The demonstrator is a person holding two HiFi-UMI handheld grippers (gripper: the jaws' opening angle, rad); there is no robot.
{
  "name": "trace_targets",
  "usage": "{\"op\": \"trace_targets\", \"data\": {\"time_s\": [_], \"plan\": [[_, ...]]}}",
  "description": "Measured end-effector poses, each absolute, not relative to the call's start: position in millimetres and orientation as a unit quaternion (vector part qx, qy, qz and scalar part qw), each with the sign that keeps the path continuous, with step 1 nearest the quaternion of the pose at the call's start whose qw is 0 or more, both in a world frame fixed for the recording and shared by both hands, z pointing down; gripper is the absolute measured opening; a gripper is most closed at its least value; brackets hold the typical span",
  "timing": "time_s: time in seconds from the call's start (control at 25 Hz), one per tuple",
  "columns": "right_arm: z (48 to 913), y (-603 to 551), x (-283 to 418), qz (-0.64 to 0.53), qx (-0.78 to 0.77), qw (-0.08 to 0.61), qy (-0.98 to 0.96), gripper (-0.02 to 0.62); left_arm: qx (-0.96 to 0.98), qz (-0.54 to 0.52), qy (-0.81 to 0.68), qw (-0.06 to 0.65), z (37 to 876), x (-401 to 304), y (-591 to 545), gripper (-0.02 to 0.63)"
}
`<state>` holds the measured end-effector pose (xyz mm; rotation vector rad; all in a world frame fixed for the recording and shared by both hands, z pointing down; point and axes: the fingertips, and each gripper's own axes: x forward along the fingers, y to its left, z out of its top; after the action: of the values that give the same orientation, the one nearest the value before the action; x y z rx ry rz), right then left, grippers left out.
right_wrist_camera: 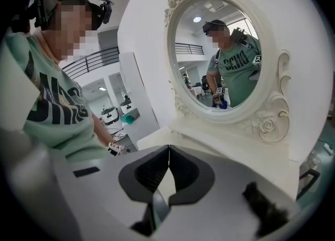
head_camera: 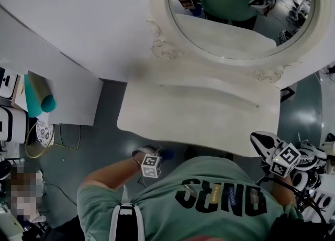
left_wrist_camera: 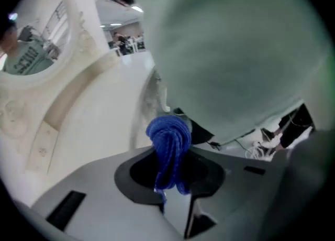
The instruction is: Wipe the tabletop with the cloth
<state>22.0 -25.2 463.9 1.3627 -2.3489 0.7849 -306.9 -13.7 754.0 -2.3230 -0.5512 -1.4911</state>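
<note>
A blue knitted cloth (left_wrist_camera: 168,148) is bunched up between the jaws of my left gripper (left_wrist_camera: 170,167), which is shut on it. In the head view that left gripper (head_camera: 159,155) hangs below the near edge of the cream tabletop (head_camera: 199,109), close to the person's body, with a bit of the cloth (head_camera: 167,153) showing. My right gripper (head_camera: 257,140) is off the table's near right corner. Its jaws meet with nothing between them (right_wrist_camera: 168,153), and they point at the tabletop (right_wrist_camera: 209,139). Neither gripper touches the table.
A round mirror in an ornate white frame (head_camera: 162,46) stands at the back of the table, with a low shelf under it. A teal roll (head_camera: 37,98) and a wire basket (head_camera: 42,135) sit on the left. Shoes (head_camera: 314,156) lie on the floor at the right.
</note>
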Motion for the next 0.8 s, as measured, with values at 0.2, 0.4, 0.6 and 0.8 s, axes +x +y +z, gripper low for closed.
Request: {"op": "trace_targets", "data": {"time_s": [0.2,0.4,0.6,0.8], "plan": [[468.9,-26.0,11.3,0.276,0.473,0.166,-0.820,0.012,-0.836,-0.497,-0.021,0.233,722.0,-221.7,-206.7,0.104],[466.6,-18.6,9.3,0.277,0.484,0.173,-0.812,0.012,-0.789,-0.541,0.040,0.287,734.4,-190.5,-323.5,0.103],[468.4,-13.5,16.3,0.285,0.496,0.175,-0.801,0.012,-0.776,-0.552,0.037,0.302,750.6,-182.5,-338.5,0.103],[464.7,-17.5,6.8,0.281,0.486,0.172,-0.809,0.012,-0.785,-0.548,0.006,0.288,748.3,-192.4,-301.9,0.101]]}}
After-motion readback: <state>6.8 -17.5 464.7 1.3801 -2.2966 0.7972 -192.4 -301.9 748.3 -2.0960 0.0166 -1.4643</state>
